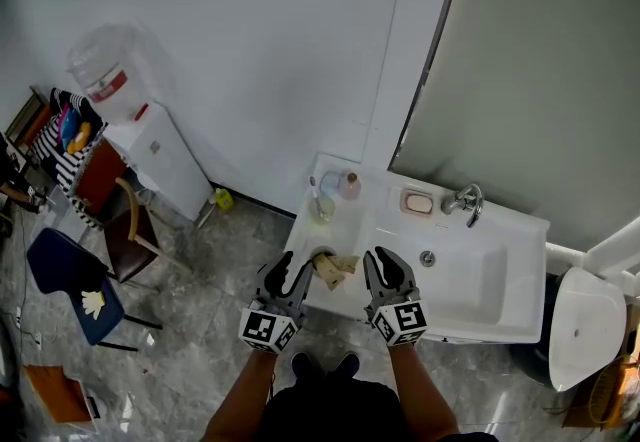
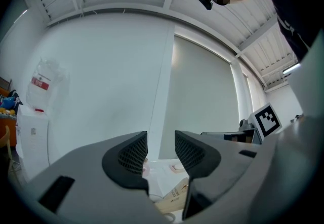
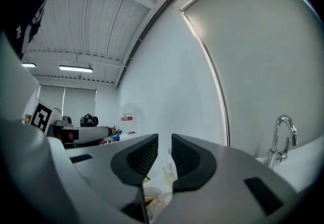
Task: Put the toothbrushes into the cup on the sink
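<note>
at the near left corner of the white sink, both grippers hang side by side above the front edge. the left gripper has its jaws a narrow gap apart, and its own view shows nothing between them, only the wall and the sink top beyond. the right gripper is likewise slightly open and holds nothing. between the two grippers lies a tan packet, touching a small round white container at the sink's edge. the cup stands farther back on the left ledge, well apart from both grippers, just in front of a pink bottle. the right gripper view shows a toothbrush upright in that cup. a soap dish and a chrome faucet sit along the back ledge. left of the sink, a water dispenser stands against the wall, with a blue chair near it.
</note>
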Tool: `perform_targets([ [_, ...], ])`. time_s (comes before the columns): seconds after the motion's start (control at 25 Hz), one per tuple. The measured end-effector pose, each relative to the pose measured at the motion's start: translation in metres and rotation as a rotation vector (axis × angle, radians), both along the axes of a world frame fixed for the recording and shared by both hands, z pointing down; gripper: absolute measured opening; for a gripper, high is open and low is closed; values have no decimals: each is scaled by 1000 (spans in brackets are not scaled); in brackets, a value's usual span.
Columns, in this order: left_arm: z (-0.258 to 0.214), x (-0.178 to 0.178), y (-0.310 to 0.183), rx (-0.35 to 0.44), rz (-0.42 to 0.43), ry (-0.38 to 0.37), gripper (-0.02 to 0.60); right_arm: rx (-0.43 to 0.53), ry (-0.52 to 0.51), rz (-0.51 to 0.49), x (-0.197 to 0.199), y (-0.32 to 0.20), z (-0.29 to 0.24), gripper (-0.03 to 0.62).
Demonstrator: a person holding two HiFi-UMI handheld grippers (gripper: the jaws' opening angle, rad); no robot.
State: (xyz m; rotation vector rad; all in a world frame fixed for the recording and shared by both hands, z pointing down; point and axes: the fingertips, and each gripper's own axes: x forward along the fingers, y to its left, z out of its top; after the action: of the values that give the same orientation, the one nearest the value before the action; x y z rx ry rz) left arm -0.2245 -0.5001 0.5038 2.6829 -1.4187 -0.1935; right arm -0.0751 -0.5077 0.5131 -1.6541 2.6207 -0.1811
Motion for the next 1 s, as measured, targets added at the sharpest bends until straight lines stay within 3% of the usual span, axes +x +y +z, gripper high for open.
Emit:
perform_targets([
  [0.44,-8,-25,6,13,-38,-9,164,6,44,7,-1,5,-3,75],
  [1.0,-21,-31,8,34,-42,12,164,21,67,17,-2,10,-12,77],
])
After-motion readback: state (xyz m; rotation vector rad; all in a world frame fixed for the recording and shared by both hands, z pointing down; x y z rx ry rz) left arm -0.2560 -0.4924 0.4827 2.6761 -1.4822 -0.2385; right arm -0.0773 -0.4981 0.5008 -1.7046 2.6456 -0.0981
